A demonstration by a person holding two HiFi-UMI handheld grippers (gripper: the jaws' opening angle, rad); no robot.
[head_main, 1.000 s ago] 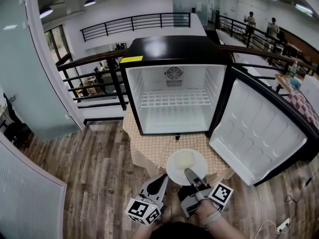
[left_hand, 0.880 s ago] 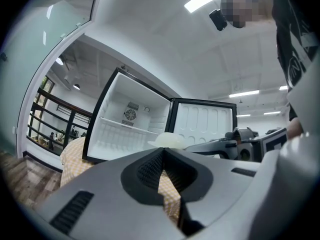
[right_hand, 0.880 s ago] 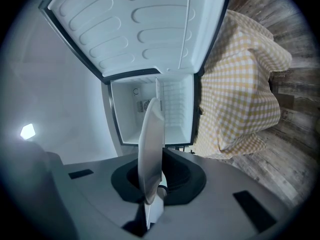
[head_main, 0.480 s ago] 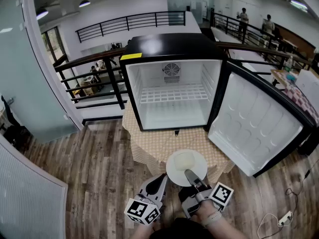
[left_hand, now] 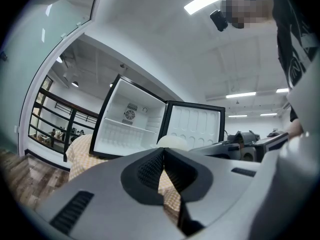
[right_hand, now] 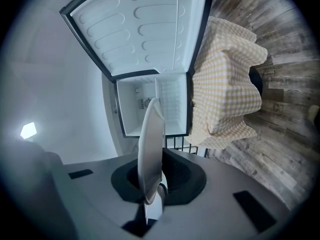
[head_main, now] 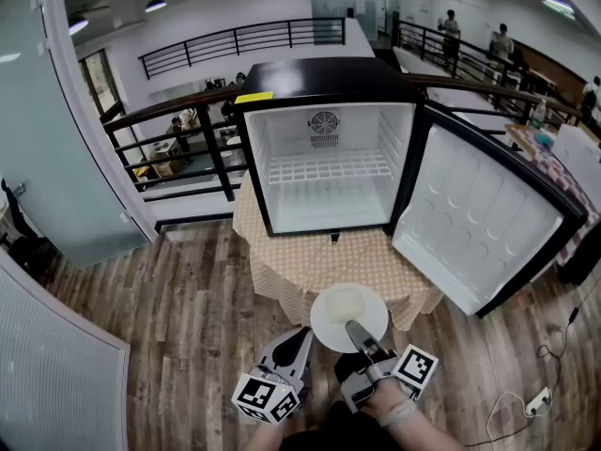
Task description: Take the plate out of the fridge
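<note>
A white plate [head_main: 336,310] hangs flat in front of the table, its near rim clamped in my right gripper [head_main: 358,334], which is shut on it. The right gripper view shows that plate [right_hand: 150,144] edge-on between the dark pads of the right gripper [right_hand: 152,196]. The black mini fridge [head_main: 324,172] stands open on the table; only a bare wire shelf is inside. Its door [head_main: 484,228] is swung out to the right. My left gripper [head_main: 302,339] hangs left of the plate, shut and holding nothing; in its own view the left gripper [left_hand: 164,156] has its pads together, with the plate [left_hand: 172,142] beyond.
A yellow checked cloth [head_main: 282,271] covers the small table under the fridge. Wood floor lies all around. A black railing [head_main: 188,130] runs behind the fridge. A cable and power strip [head_main: 538,400] lie at the lower right. People [head_main: 451,24] stand far back.
The fridge and table have drawn slightly away from the head view. The plate has stayed clamped in the right gripper and now sits just off the table's front edge.
</note>
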